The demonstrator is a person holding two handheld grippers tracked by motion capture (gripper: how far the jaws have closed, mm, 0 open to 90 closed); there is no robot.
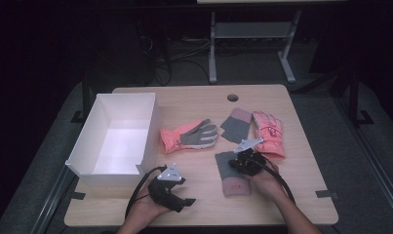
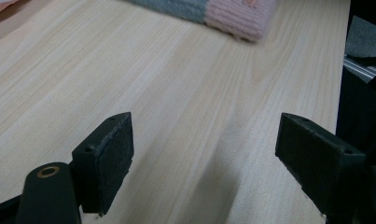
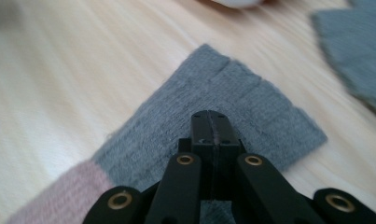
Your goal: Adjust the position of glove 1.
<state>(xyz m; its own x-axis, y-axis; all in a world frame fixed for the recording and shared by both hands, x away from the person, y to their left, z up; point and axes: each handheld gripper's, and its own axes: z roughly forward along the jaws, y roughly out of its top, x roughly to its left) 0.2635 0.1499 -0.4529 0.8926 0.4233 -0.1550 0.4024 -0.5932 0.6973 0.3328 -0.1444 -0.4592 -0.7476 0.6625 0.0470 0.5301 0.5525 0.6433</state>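
Wooden worktop (image 1: 301, 185) with a white box (image 1: 117, 139) at left, open on top. Beside it, a coral-and-grey glove (image 1: 189, 135) lying palm up; further right a second coral glove (image 1: 268, 131), a small grey-and-pink knit piece (image 1: 235, 124) between them. Nearer the front edge, a grey-and-pink knit mitten (image 1: 230, 178) lying flat. Right claw (image 3: 212, 133) over its grey end, jaws pressed together; whether pinching any knit, cannot tell. Left claw (image 2: 204, 154) low above bare wood near the front edge, jaws spread wide, holding nothing, mitten's pink end (image 2: 239, 14) well ahead.
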